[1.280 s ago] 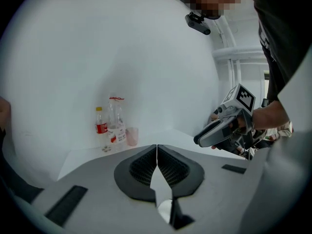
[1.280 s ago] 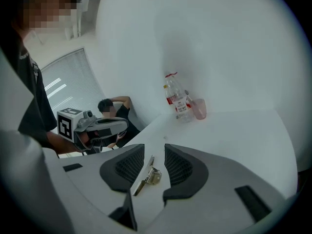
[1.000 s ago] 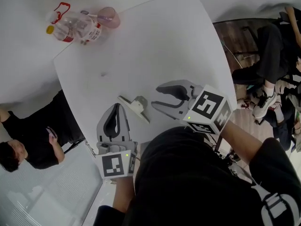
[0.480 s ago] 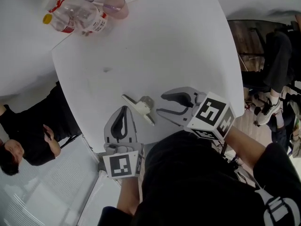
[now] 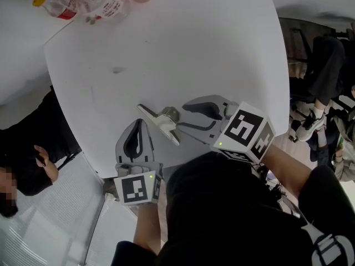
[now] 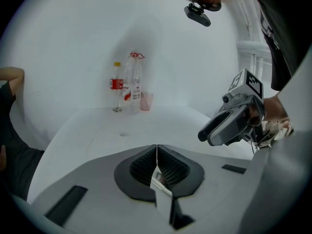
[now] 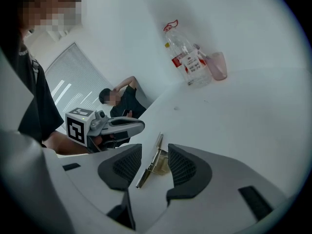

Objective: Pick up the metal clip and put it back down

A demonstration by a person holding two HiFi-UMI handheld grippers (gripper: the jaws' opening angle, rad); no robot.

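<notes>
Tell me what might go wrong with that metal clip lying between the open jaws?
The metal clip lies slantwise between the right gripper's open jaws, so closing may twist or flick it instead of gripping. The smooth table's near edge is close, so a skidding clip might hit the shut left gripper or drop off.

The white table (image 5: 222,49) bears a metal clip (image 5: 160,121), plastic bottles (image 7: 187,57) and a pink cup (image 7: 218,66).
</notes>
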